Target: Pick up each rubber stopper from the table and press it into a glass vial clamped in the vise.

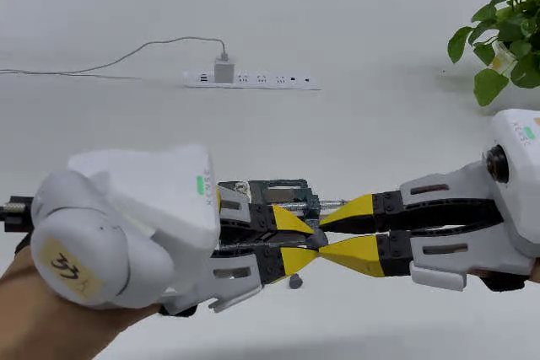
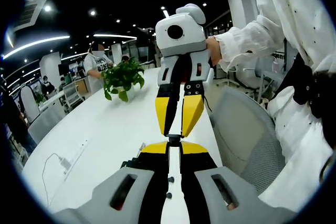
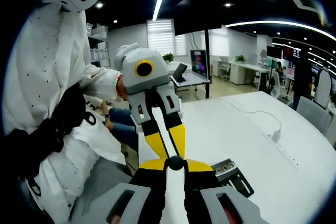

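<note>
My left gripper [image 1: 314,242] and right gripper [image 1: 324,242] meet tip to tip above the white table [image 1: 380,124]. A small dark rubber stopper [image 3: 175,162] is pinched where the yellow fingertips come together, and both pairs of jaws stand closed on it. The stopper [image 2: 173,139] sits just beyond my left gripper [image 2: 169,148], under the right gripper's yellow fingers [image 2: 190,114]. A loose stopper [image 1: 295,281] lies on the table below the tips. The dark metal vise [image 1: 274,195] stands just behind the grippers, also the vise [image 3: 232,178]. I cannot make out a vial.
A white power strip [image 1: 251,80] with a plugged charger and cable lies further back. A potted plant [image 1: 504,31] stands at the right edge. A person in white [image 2: 294,51] holds the grippers, and a grey chair [image 2: 239,129] is beside the table.
</note>
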The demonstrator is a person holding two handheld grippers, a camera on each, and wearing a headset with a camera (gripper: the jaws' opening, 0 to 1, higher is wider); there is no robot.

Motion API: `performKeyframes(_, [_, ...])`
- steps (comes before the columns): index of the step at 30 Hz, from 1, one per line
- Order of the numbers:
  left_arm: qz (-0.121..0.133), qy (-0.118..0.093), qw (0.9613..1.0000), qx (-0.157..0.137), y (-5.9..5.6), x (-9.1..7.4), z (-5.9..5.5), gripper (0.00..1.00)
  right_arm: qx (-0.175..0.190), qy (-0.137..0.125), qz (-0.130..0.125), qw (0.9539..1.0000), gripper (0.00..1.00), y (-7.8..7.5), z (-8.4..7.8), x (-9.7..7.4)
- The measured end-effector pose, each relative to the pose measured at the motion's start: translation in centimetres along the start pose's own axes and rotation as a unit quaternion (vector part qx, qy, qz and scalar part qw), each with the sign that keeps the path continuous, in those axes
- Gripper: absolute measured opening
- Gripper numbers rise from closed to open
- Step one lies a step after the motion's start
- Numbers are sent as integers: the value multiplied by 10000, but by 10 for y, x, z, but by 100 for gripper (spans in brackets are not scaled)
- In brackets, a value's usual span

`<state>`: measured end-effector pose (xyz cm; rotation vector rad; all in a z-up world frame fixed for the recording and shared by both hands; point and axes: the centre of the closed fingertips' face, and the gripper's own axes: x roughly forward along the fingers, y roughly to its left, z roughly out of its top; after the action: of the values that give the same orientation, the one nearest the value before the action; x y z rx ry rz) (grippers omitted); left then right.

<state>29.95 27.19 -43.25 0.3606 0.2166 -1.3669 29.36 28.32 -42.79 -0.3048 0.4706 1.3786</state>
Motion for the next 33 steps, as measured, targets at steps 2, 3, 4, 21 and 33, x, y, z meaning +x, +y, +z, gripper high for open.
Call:
performKeyframes(2, [-16,5,10000,4,0,0,0,3,-5,15,19,10000,8,0,0,0])
performKeyframes(3, [-22,4,10000,1,0,0,0,3,-14,18,24,10000,8,0,0,0])
performKeyframes(4, [-30,3,10000,-7,0,-1,0,3,-28,24,28,10000,8,1,0,0])
performKeyframes(21, [-148,70,9999,22,-2,-2,0,3,-149,107,112,9998,7,4,1,1])
performKeyframes(33, [-150,113,9998,17,0,-2,1,3,-212,175,58,9996,6,2,2,0])
